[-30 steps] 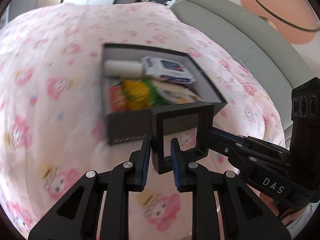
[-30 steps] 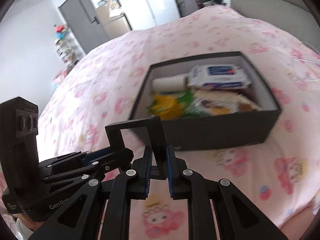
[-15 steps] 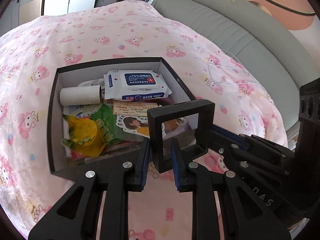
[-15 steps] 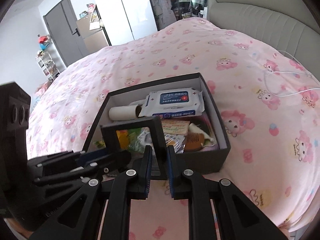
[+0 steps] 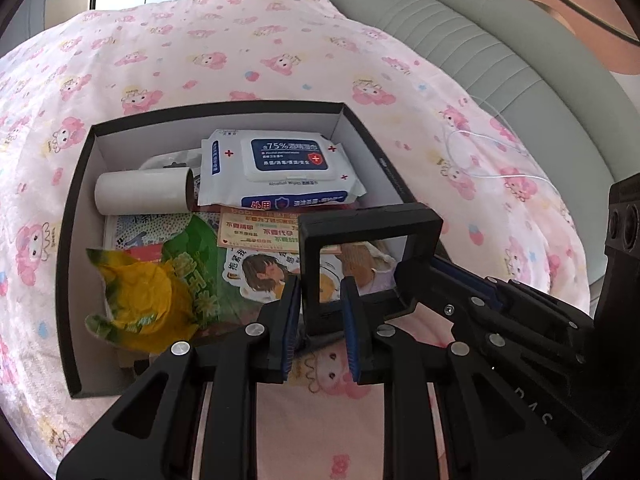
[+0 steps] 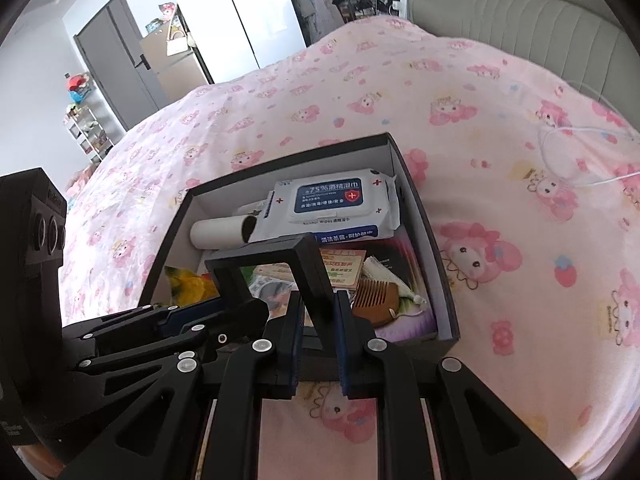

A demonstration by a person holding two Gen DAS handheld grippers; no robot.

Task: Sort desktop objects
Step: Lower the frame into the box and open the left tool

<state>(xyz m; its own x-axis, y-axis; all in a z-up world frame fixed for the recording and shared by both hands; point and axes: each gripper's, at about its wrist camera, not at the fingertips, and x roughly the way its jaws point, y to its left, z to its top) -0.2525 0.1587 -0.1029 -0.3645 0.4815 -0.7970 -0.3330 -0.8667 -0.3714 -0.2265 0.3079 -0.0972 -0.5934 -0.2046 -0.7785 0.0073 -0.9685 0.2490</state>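
Holding one black square frame [image 5: 370, 224] between both grippers, above the black box's [image 5: 76, 216] near edge.
Left gripper [image 5: 320, 304] and right gripper [image 6: 318, 320] each pinch a frame side; pink bed sheet [image 6: 500, 120] lies open around.

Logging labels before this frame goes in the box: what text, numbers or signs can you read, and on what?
"75%", with red crosses: wipes pack; its Chinese lines I cannot make out.
"Alcohol Wipes": same pack, small print under the flap, faint.
"DAS", partly cut off: right tool's body.
Snack bag, orange card, sticker: Chinese print, too blurred.
Black frame: none.
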